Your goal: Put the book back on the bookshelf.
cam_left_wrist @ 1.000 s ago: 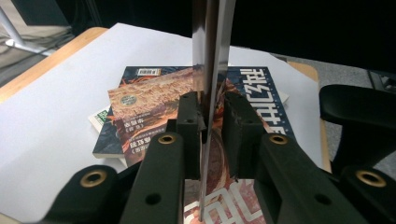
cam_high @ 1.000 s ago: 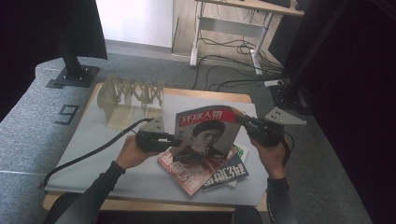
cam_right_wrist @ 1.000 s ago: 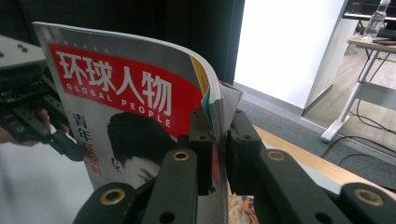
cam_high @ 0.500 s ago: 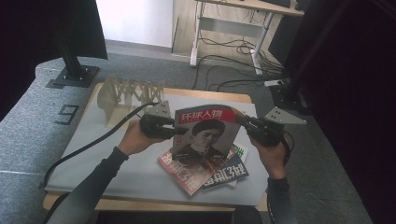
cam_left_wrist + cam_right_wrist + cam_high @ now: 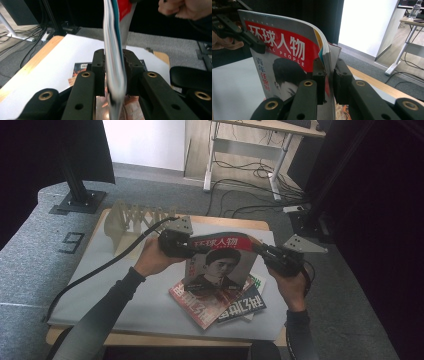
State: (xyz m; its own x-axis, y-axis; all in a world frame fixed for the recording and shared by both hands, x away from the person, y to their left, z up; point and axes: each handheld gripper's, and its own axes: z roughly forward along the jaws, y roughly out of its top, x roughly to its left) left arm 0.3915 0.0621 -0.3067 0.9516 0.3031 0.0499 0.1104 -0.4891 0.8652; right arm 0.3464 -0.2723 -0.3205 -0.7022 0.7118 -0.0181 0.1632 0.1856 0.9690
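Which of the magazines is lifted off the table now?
The magazine with the red title band and a portrait cover. Both grippers hold it upright by its side edges, while the other two magazines lie flat on the table beneath it.

Held upright between left gripper (image 5: 192, 251) and right gripper (image 5: 262, 252), magazine (image 5: 220, 265) above two magazines (image 5: 220, 307) on the table (image 5: 100, 285), rack (image 5: 132, 220) behind.

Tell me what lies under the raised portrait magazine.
Under the raised magazine, held by both tools, lie two more magazines: a red-covered one and a dark one on the white mat. Their upper parts are covered.
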